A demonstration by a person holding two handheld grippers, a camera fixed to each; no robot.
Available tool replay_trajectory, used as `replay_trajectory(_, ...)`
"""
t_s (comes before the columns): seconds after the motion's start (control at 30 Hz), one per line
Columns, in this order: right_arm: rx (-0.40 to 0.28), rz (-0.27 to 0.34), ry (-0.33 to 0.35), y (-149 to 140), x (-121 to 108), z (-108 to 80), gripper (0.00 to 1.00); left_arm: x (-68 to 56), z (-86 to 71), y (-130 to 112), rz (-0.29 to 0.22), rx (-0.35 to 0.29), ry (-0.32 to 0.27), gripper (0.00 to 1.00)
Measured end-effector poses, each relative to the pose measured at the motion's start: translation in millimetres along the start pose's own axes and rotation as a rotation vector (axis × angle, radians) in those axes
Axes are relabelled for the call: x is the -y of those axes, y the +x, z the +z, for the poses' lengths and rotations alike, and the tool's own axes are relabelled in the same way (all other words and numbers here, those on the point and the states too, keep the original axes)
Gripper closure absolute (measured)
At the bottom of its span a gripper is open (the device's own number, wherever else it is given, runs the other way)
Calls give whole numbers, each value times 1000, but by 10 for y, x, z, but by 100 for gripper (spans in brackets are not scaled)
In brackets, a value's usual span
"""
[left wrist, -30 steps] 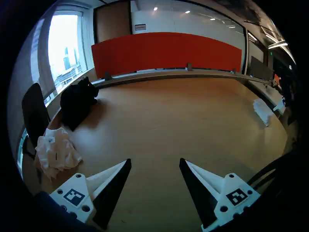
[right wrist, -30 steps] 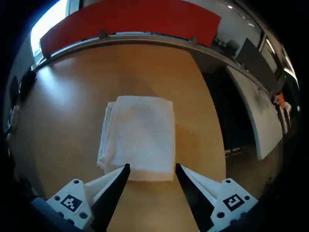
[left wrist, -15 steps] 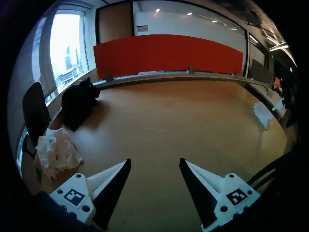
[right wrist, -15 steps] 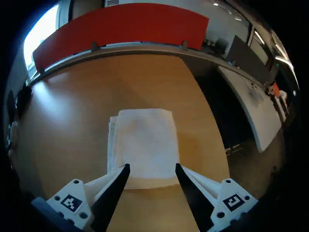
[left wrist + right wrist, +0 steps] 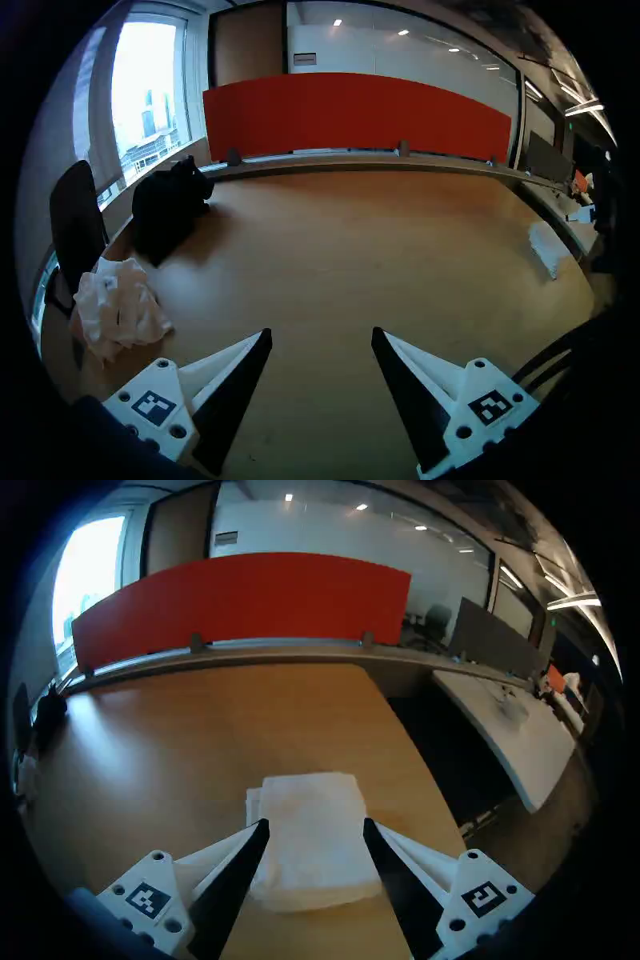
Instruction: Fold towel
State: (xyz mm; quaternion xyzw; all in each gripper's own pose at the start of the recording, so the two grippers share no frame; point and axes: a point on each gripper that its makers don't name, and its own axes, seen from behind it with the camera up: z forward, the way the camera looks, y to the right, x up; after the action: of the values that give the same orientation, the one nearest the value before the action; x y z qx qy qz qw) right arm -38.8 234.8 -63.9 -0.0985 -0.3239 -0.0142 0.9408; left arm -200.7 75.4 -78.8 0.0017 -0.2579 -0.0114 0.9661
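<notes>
A white towel (image 5: 314, 840), folded into a thick rectangle, lies on the wooden table (image 5: 200, 736) near its right edge. In the right gripper view it sits between and just beyond the fingers of my right gripper (image 5: 315, 836), which is open and holds nothing. In the left gripper view the same folded towel (image 5: 548, 244) shows small at the far right of the table. My left gripper (image 5: 322, 344) is open above bare table (image 5: 344, 240). A crumpled white towel (image 5: 116, 308) lies at the left edge of the table.
A black bag (image 5: 168, 208) sits at the table's far left, with a dark chair (image 5: 74, 224) beside it. A red divider (image 5: 360, 116) runs along the back edge. To the right of the table is a gap, then a white desk (image 5: 512, 736).
The right gripper has tilted up and drawn back; the folded towel now lies lower and smaller between its fingers. The left gripper has barely shifted.
</notes>
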Motion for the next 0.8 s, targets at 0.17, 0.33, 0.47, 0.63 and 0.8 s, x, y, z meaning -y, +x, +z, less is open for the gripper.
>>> replay_trajectory(0.17, -89, 2, -17, 170, 27, -75, 9, 4, 0, 7, -7, -1, 1, 7)
replay_trajectory(0.33, -181, -3, -37, 360, 44, -152, 9, 8, 2, 22, -6, -2, 1, 8)
replay_trajectory(0.47, -264, -5, -46, 541, 82, -227, 9, 4, 6, 36, -7, -4, 1, 8)
replay_trajectory(0.63, -362, 22, -44, 776, 167, -327, 9, -2, 11, 44, -12, -7, -1, 8)
replay_trajectory(0.8, -465, 35, -2, 1037, 352, -467, 8, -4, 17, 64, -14, -13, -2, 7)
